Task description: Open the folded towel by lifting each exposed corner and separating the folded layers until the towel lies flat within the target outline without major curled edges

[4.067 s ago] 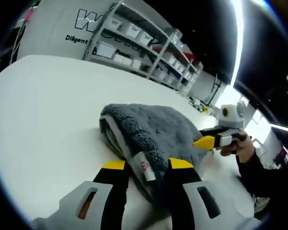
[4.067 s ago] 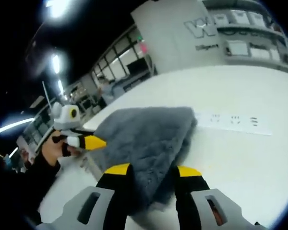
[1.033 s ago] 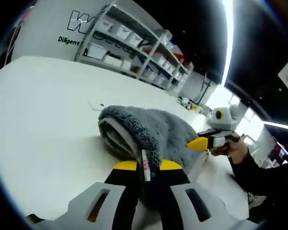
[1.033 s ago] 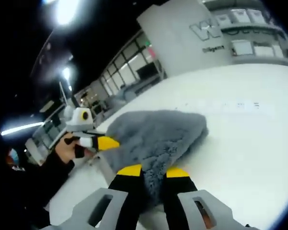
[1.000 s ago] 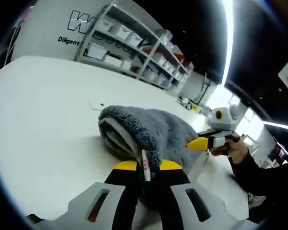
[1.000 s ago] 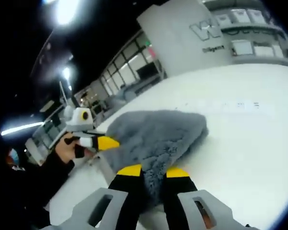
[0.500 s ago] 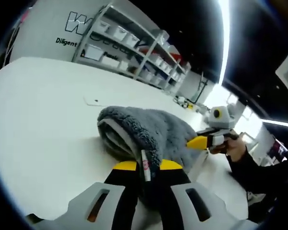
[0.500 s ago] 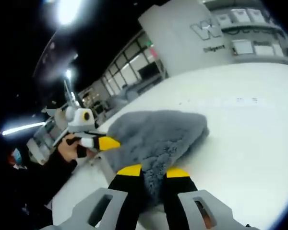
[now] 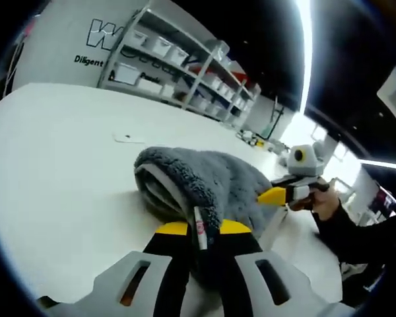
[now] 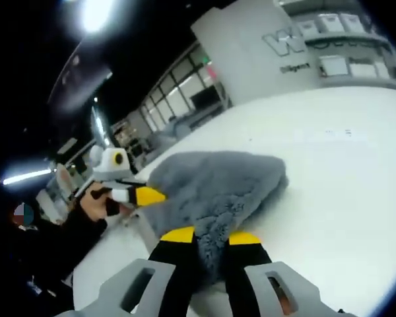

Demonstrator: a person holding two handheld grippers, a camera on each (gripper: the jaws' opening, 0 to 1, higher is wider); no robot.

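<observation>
Left gripper view: the left gripper (image 9: pixel 202 228), its yellow-tipped jaws drawn close together, clamps the near corner of a grey fleece towel (image 9: pixel 208 181), with a small white care label (image 9: pixel 199 230) standing up between the tips. The towel lies folded in a thick bundle on the white table (image 9: pixel 59 165), its layered edge facing the camera and its plush top rounded over. Beyond the bundle, the right gripper (image 9: pixel 272 195) comes in from the right, held by a person's hand (image 9: pixel 320 201) in a dark sleeve; its yellow tip touches the towel's far side. A small flat white item (image 9: pixel 127 138) lies on the table well apart from the towel. Behind the table, metal shelving (image 9: pixel 185 72) carries rows of white bins (image 9: pixel 129 72); what the bins hold cannot be made out.

In the right gripper view, the right gripper (image 10: pixel 210 235) has its jaws narrowed onto another edge of the same towel (image 10: pixel 218 181), fleece bunched between the yellow tips. The left gripper (image 10: pixel 145 195) enters from the left, in a hand (image 10: pixel 96 201), its yellow tip against the towel's side. Faint markings (image 10: pixel 336 133) show on the table (image 10: pixel 343 198) beyond the towel. A white wall panel (image 10: pixel 264 53) bears partly legible lettering.
</observation>
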